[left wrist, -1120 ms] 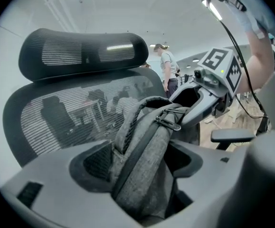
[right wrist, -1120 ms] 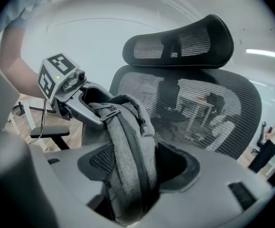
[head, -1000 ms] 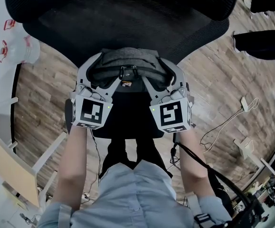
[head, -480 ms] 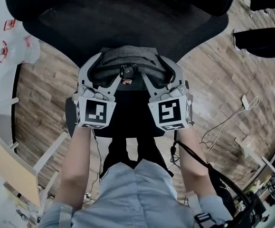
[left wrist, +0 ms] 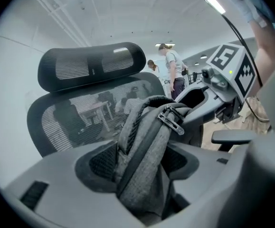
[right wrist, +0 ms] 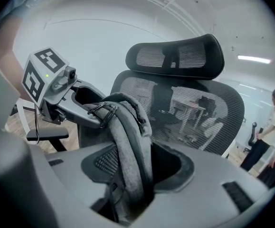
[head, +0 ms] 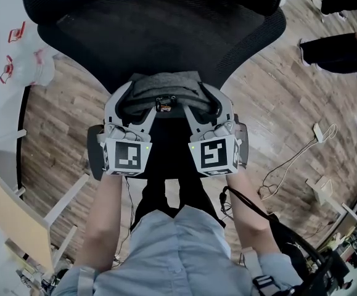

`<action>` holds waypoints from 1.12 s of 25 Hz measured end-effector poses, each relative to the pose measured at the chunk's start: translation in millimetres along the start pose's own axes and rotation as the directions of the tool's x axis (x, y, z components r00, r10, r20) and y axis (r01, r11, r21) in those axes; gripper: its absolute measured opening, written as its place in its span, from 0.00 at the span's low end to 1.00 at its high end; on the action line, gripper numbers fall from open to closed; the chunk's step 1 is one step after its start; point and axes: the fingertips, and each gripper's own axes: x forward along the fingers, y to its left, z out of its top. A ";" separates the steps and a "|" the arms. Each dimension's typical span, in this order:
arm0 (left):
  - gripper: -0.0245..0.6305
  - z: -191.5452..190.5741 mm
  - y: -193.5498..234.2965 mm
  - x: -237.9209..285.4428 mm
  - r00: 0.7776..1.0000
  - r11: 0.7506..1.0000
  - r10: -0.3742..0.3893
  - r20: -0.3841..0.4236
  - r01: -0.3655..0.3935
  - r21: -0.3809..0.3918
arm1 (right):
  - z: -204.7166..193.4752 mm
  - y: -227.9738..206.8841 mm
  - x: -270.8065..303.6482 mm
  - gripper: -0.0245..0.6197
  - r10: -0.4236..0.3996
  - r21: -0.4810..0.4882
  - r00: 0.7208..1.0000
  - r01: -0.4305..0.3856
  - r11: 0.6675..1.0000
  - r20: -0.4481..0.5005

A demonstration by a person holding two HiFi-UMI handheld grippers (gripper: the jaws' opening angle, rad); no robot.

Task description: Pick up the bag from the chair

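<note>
Closing further, the left gripper point(head: 134, 103) and right gripper point(head: 198, 103) pinch the soft grey woven bag point(head: 166, 82) by its padded straps point(left wrist: 144, 137).

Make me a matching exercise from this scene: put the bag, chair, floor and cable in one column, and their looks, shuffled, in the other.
Things:
1. bag
2. chair
3. floor
4. cable

Looks:
A. brown wood planks
B. thin, pale, lying loose on the floor
C. grey fabric
D. black mesh back

Pairs: 1-C, 2-D, 3-A, 4-B
</note>
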 end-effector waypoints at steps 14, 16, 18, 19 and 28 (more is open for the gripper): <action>0.42 24.6 -2.2 -41.5 0.987 0.991 0.124 0.100 -0.128 0.035 | 24.4 15.3 -31.0 0.31 -0.044 -0.043 0.996 0.048 0.998 0.076; 0.42 35.2 0.5 -45.2 0.986 0.991 0.126 0.106 -0.131 0.039 | 33.5 10.8 -37.2 0.31 -0.055 -0.043 0.995 0.059 0.997 0.086; 0.42 47.6 3.6 -51.3 0.985 0.989 0.128 0.113 -0.135 0.053 | 44.3 7.2 -44.9 0.31 -0.065 -0.052 0.993 0.070 0.996 0.094; 0.42 53.8 5.7 -55.7 0.985 0.989 0.131 0.115 -0.138 0.061 | 51.0 6.3 -48.9 0.31 -0.067 -0.063 0.993 0.073 0.995 0.098; 0.43 120.0 30.6 -112.7 0.968 0.974 0.211 0.139 -0.220 0.052 | 134.5 -4.6 -100.2 0.31 -0.096 -0.129 0.977 0.122 0.984 0.191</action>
